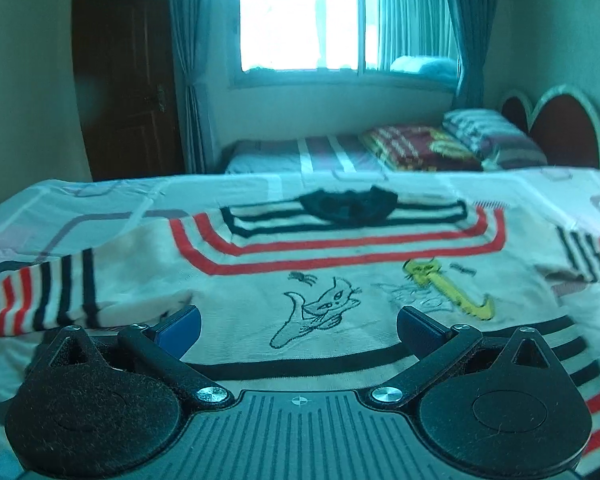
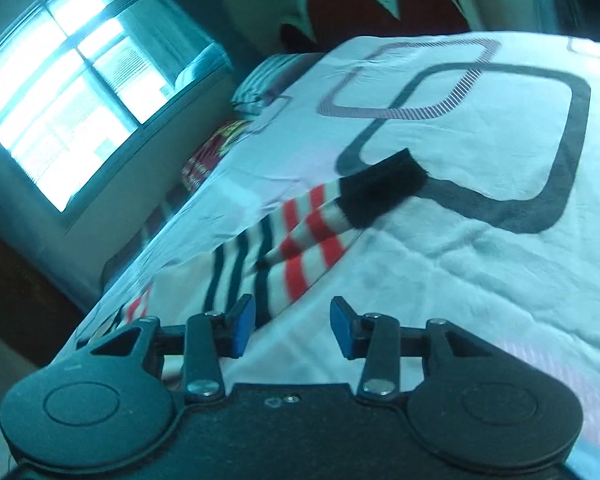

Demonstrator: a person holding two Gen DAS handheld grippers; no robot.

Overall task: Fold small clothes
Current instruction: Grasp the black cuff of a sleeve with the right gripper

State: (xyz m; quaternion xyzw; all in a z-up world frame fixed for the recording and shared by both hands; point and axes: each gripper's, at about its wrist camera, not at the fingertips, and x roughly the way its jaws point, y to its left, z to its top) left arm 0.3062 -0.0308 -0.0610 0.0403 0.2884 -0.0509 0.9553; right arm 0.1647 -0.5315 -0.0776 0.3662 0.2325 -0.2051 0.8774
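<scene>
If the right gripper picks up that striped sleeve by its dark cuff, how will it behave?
Probably floppy: the sleeve already lies creased on the bedsheet. It looks like knit, so the cuff should grip well, not slip. The sweater body would likely drag behind.

No words, numbers or brand marks can be read anywhere; yellow marks on the far dark-red blanket (image 1: 420, 146) are too blurred to make out.

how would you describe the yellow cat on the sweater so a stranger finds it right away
On the bedsheet lies a white sweater with red and dark stripes. Under its red chest bands sit cat drawings; the yellow cat is the only filled-in one, right of the black outline cat.
</scene>
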